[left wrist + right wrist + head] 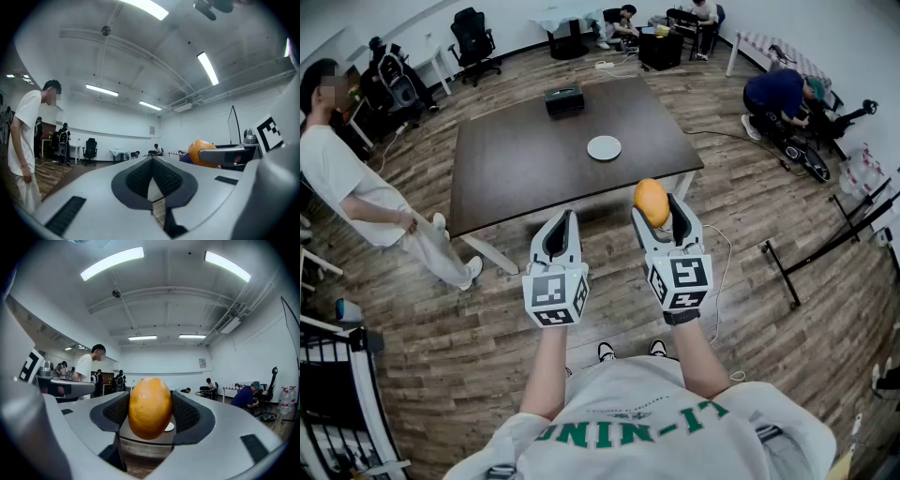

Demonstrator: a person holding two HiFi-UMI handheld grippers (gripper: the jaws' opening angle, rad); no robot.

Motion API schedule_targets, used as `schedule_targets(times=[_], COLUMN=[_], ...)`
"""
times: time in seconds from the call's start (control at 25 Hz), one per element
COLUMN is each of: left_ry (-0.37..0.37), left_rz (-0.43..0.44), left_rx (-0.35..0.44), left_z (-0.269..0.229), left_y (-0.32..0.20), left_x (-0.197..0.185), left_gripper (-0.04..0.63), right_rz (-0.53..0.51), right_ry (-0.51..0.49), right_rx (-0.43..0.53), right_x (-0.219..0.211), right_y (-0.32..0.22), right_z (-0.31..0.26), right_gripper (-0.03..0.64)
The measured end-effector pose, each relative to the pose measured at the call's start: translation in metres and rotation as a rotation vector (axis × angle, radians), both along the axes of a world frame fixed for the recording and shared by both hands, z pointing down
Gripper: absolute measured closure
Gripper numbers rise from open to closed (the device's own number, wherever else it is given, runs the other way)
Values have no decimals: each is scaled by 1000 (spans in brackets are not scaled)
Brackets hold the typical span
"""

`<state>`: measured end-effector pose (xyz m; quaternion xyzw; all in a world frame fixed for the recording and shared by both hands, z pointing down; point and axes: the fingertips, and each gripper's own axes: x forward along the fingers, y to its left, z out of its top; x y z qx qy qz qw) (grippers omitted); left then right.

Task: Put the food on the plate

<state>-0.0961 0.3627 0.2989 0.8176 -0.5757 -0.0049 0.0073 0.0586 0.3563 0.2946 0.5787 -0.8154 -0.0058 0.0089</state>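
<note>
A dark brown table (534, 159) stands on a wood-plank floor (750, 281) in a white-walled room. A white plate (604, 147) lies near the table's middle and a black box (564, 99) at its far edge. By the table's near edge, the right gripper (659, 211) pinches an orange oval fruit (651, 202), its long axis upright between the pads. The left gripper (565, 220) has its jaws pressed together, empty
</note>
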Motion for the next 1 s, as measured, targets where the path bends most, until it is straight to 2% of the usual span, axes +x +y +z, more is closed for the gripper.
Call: schedule_targets(times=[0.28, 0.68, 1.0], left_ry=[-10, -8, 12], left_rz=[-41, -79, -89], left_rx=[0, -20, -44], left_z=[7, 20, 34], left_y=[-6, -30, -99], left_x=[-34, -63, -47], left_gripper=[583, 583, 584], right_rz=[62, 52, 30], right_ry=[21, -14, -27], right_rx=[-20, -47, -88], right_x=[-7, -27, -12], right_y=[-12, -37, -108], right_z=[8, 26, 45], right_gripper=[319, 319, 319])
